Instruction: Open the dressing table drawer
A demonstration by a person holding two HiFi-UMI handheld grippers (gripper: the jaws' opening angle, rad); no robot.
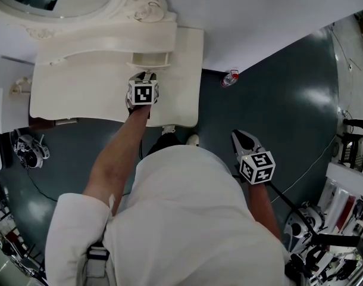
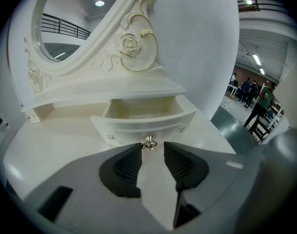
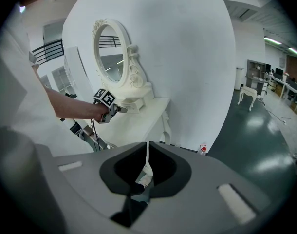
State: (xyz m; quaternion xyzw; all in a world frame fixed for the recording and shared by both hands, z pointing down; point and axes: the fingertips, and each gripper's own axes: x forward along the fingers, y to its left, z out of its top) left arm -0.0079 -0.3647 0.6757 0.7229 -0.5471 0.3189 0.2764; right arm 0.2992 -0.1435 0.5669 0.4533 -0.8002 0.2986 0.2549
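Drawer (image 2: 143, 117) stands pulled out, so the left tool (image 2: 151, 149) sits spread open at its knob (image 2: 149, 143), pads (image 2: 128, 165) apparently clear, right tool (image 3: 147, 152) closed, idle.

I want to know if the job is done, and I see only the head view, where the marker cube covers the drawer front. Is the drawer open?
Observer: Yes. In the left gripper view the drawer is pulled out, its inside showing.
Operator: Is anything gripping it?
Observer: No. The left tongs stand apart; the knob sits between their tips, unclamped.
Operator: And the other hand?
Observer: The right tongs are shut, with nothing between them.
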